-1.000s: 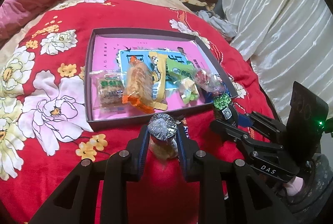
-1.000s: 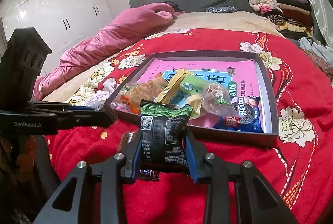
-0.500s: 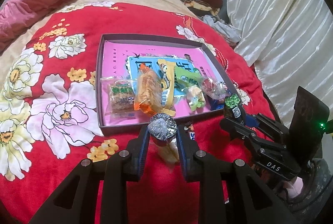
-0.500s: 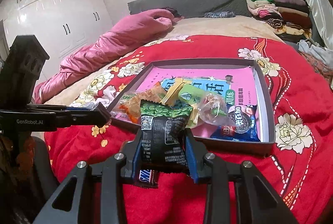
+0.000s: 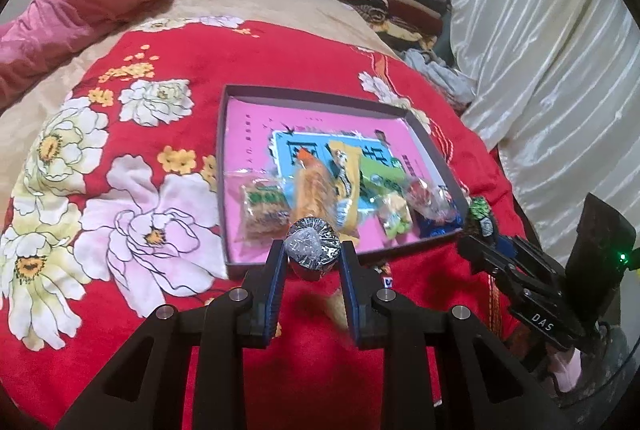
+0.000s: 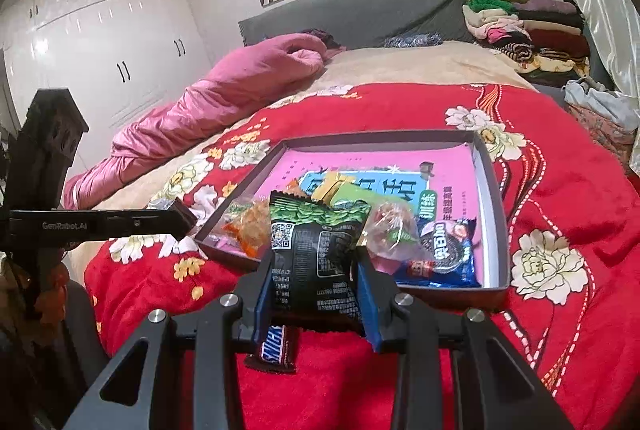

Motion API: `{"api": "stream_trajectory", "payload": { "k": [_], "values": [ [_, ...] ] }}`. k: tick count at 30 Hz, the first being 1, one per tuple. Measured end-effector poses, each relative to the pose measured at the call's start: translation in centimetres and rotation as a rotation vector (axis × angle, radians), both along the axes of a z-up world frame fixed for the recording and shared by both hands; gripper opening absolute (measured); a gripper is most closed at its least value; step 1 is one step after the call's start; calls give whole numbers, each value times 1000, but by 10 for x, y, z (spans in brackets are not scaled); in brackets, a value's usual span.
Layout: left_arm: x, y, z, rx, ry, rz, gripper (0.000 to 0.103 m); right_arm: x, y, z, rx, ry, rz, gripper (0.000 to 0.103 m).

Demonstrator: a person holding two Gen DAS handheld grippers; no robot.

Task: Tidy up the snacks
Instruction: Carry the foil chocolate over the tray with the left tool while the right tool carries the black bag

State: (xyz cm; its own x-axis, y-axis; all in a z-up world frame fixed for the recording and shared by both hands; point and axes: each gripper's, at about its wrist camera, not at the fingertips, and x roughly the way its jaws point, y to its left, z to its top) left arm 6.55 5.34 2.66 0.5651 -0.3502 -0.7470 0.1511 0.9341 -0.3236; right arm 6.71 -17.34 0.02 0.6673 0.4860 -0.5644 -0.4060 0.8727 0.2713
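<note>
Your left gripper (image 5: 313,254) clamps the foil-wrapped snack (image 5: 313,245); your right gripper (image 6: 316,270) clamps the black-green packet (image 6: 318,254). Both hang just short of the tray (image 5: 420,124) ahead. These 2 are light and crushable: grip the sides gently.

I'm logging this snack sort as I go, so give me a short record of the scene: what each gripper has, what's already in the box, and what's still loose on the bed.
left gripper: jaws shut on foil-wrapped snack
right gripper: jaws shut on black and green packet
box: shallow, pink lining, sits on red floral blanket
in the box: orange packet, yellow packet, clear-wrapped biscuit, blue cookie packet
loose on blanket: Snickers bar, below the right jaws
</note>
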Motion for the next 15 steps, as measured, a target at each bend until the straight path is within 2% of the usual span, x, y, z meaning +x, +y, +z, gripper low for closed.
{"api": "stream_trajectory", "payload": {
  "k": [8,15],
  "values": [
    [9,16,-4,-7,-6,58,27,5,-11,4,13,-15,-47,37],
    [15,23,-12,36,-10,96,27,12,-29,6,27,-26,-125,37]
  ]
}}
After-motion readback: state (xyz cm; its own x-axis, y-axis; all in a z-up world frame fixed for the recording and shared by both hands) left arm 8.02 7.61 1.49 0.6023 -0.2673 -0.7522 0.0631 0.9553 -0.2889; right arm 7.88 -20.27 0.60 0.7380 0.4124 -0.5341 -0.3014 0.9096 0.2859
